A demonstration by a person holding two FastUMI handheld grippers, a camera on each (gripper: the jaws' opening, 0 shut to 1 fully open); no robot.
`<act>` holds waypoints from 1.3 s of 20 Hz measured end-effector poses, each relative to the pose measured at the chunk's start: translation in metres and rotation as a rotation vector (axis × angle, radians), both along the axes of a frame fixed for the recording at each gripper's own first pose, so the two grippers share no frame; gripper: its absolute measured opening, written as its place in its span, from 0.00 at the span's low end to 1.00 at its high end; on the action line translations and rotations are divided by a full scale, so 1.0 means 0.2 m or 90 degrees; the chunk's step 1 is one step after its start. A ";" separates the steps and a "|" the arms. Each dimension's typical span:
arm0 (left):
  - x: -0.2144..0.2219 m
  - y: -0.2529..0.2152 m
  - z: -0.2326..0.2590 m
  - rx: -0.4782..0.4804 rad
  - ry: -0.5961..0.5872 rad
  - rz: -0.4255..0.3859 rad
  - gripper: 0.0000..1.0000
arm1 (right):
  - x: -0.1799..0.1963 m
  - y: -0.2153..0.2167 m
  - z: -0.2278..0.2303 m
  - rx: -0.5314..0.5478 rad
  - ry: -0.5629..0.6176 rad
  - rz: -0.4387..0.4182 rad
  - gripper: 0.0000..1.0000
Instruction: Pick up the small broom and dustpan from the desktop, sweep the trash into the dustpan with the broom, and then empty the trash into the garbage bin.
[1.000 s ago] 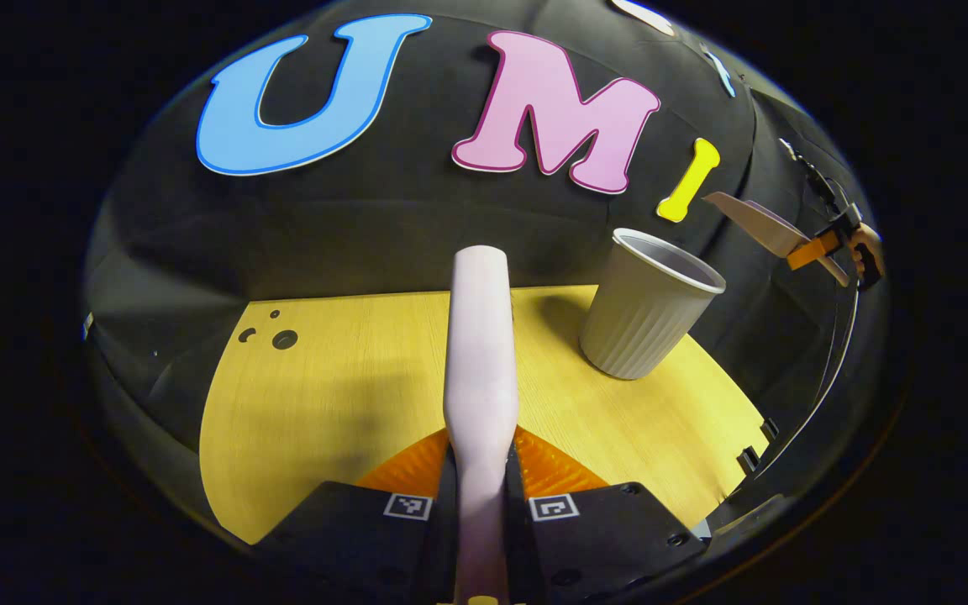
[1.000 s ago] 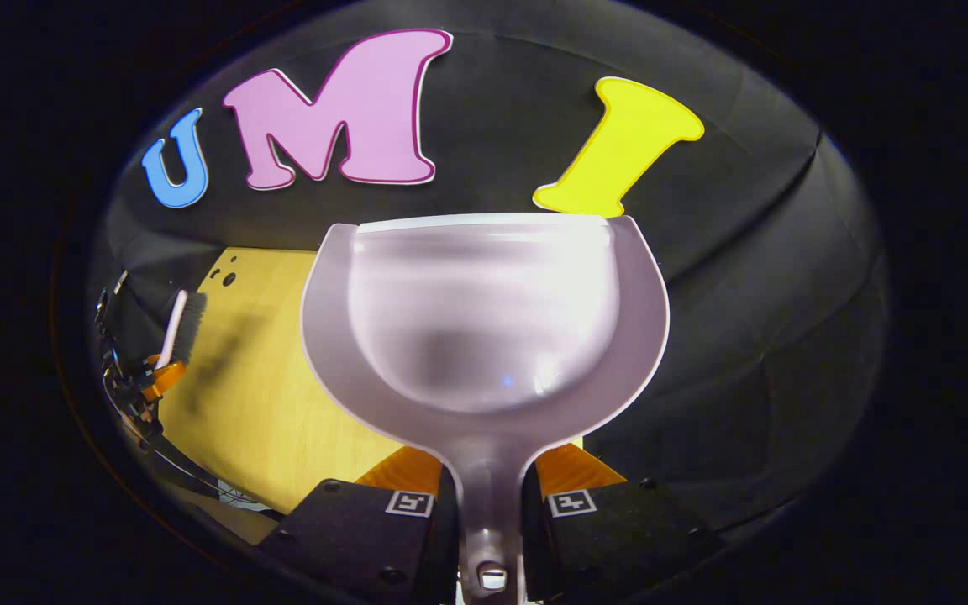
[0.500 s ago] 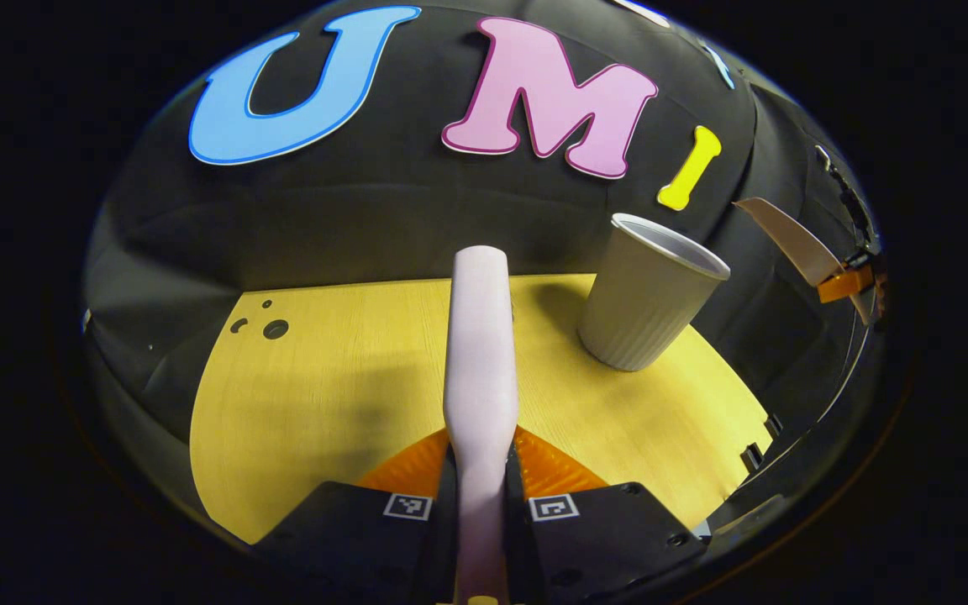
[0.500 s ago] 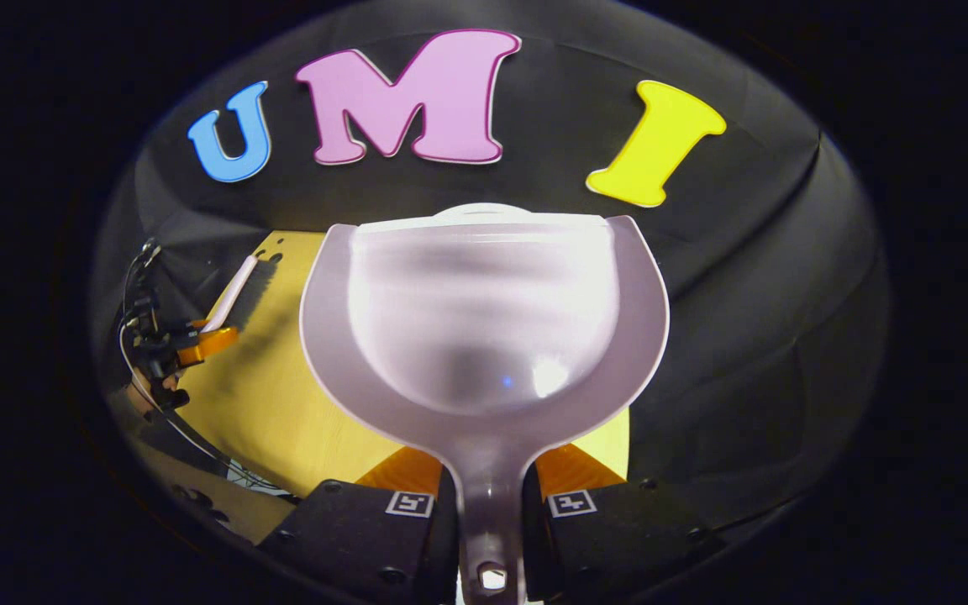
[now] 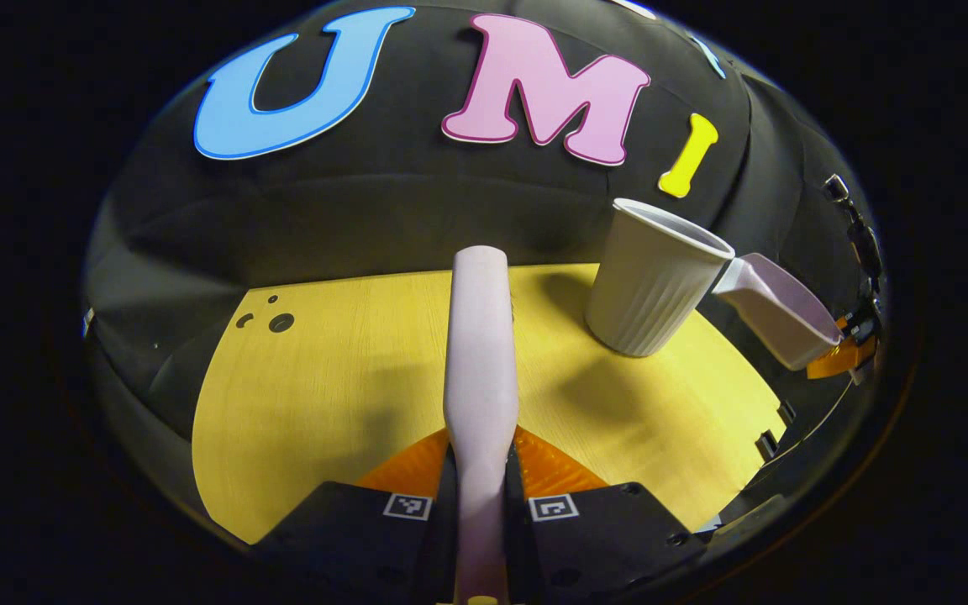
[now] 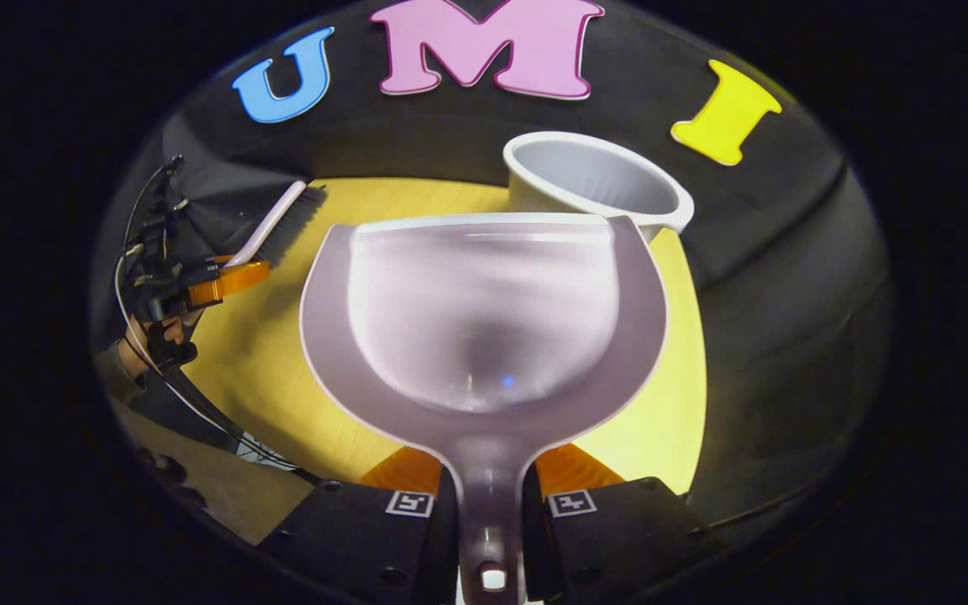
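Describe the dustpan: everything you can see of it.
The dustpan is a pale lilac scoop of smooth, glossy plastic with a deep rounded bowl, raised side walls, a straight front lip and a narrow handle with a hanging hole. No trash is visible inside. The right gripper clamps the handle between both fingers, holding it off the yellow desktop. In the left gripper view its lip sits at the rim of the ribbed grey bin; actual contact cannot be told.

The garbage bin [image 5: 659, 286] stands upright on the surface [image 5: 349, 370], toward its far right. The dustpan [image 5: 774, 309] hangs just right of the bin, its front edge at the rim. The broom [image 5: 480, 353] reaches forward left of the bin.
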State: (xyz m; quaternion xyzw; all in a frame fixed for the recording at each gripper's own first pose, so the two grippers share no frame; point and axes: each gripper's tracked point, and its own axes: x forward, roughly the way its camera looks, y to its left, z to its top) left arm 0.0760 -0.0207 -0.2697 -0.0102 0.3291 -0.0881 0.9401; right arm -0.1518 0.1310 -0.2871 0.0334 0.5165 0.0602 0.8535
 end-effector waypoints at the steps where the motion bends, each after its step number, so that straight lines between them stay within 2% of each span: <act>1: -0.01 0.00 -0.02 0.004 0.002 0.000 0.28 | -0.01 0.04 -0.08 0.002 0.007 0.003 0.34; 6: -0.05 0.00 -0.18 0.002 0.038 0.013 0.27 | -0.06 0.21 -0.41 0.023 0.045 -0.012 0.34; 7: -0.06 0.00 -0.22 0.005 0.046 0.013 0.28 | -0.07 0.24 -0.47 0.024 0.055 -0.014 0.31; 10: -0.05 0.00 -0.32 0.019 0.069 0.014 0.28 | -0.06 0.28 -0.59 0.020 0.082 -0.016 0.34; 11: -0.06 0.00 -0.36 0.023 0.077 0.014 0.31 | -0.05 0.29 -0.62 0.017 0.092 -0.015 0.35; 12: -0.06 0.00 -0.39 0.027 0.084 0.014 0.28 | -0.04 0.31 -0.67 0.015 0.099 -0.017 0.34; 14: -0.06 0.01 -0.45 0.034 0.099 0.018 0.28 | -0.04 0.34 -0.76 0.017 0.117 -0.025 0.34; 19: -0.08 0.04 -0.57 0.048 0.136 0.035 0.28 | -0.04 0.35 -0.87 0.005 0.145 -0.034 0.34; 20: -0.08 0.05 -0.59 0.050 0.142 0.039 0.31 | -0.05 0.35 -0.88 0.004 0.148 -0.033 0.34; 21: -0.08 0.05 -0.60 0.052 0.146 0.041 0.28 | -0.05 0.36 -0.88 0.004 0.150 -0.031 0.34; 23: -0.08 0.04 -0.61 0.060 0.156 0.042 0.29 | -0.05 0.36 -0.92 0.002 0.157 -0.030 0.35; 24: -0.08 0.03 -0.62 0.062 0.160 0.042 0.32 | -0.06 0.37 -0.93 0.001 0.157 -0.029 0.35; 26: -0.08 0.03 -0.66 0.071 0.170 0.042 0.30 | -0.06 0.37 -0.93 0.001 0.153 -0.030 0.35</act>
